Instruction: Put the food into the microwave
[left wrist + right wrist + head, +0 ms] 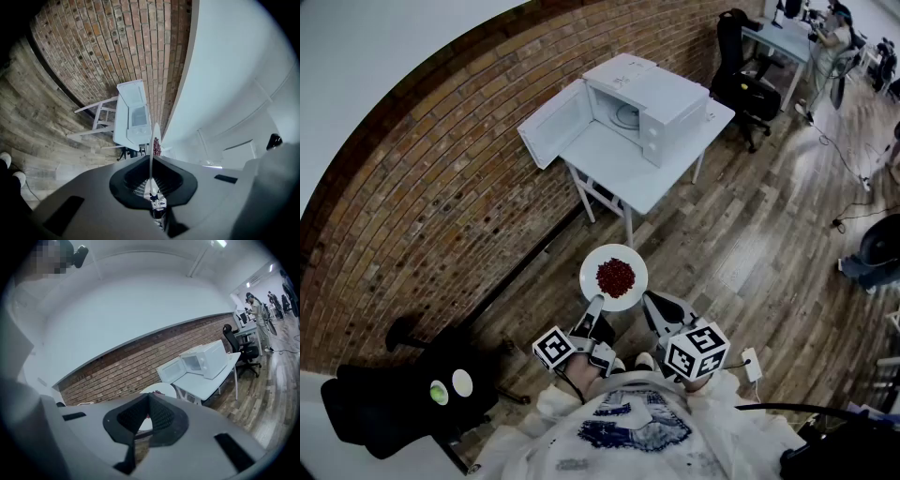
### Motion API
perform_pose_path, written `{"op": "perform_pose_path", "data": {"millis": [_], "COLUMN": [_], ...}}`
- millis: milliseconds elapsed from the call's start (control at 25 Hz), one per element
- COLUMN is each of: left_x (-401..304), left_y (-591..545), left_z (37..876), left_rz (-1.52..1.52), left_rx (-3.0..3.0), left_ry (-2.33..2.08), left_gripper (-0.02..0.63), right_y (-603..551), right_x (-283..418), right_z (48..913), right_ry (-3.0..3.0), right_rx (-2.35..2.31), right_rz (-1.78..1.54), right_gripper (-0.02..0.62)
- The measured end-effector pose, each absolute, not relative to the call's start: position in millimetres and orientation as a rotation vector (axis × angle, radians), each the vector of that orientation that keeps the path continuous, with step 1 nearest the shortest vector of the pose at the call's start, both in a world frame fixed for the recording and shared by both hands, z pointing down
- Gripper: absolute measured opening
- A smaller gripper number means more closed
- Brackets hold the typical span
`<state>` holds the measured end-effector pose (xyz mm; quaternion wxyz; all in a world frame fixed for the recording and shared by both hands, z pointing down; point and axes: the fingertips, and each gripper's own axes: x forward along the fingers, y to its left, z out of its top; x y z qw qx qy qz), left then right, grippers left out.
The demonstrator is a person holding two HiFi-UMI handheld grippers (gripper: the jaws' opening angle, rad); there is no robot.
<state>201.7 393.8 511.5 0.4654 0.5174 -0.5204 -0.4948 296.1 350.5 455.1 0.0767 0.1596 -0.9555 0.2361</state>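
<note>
A white plate [614,277] with red food [615,276] in its middle hangs over the wooden floor in front of me. My left gripper [598,303] is shut on the plate's near left rim. In the left gripper view the plate [154,137] shows edge-on, running out from between the left gripper [151,162] jaws. My right gripper [648,299] sits at the plate's near right edge, its jaws together with nothing between them. The right gripper [149,396] has the plate [161,389] just beyond its tips. The white microwave [649,98] stands on a white table [628,169], door [551,123] swung open to the left.
A brick wall [431,187] runs behind the table. A black office chair [739,56] and a desk with people stand at the far right. A black object [398,403] lies at my lower left, and a white power strip [751,363] on the floor at my right.
</note>
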Motion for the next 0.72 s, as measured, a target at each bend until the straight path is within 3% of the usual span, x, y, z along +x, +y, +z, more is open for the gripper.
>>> {"op": "perform_pose_path", "data": {"millis": [720], "left_x": [190], "left_y": [391], "left_z": [515], "left_rz": [-1.212], "left_rx": [1.279], "left_ry": [-1.318], "left_gripper": [0.017], "right_y": [345], "right_x": [293], "right_z": [456], "right_ry": [-2.883], "right_rx": [0.447], "right_rz": [0.727], "right_gripper": [0.014]}}
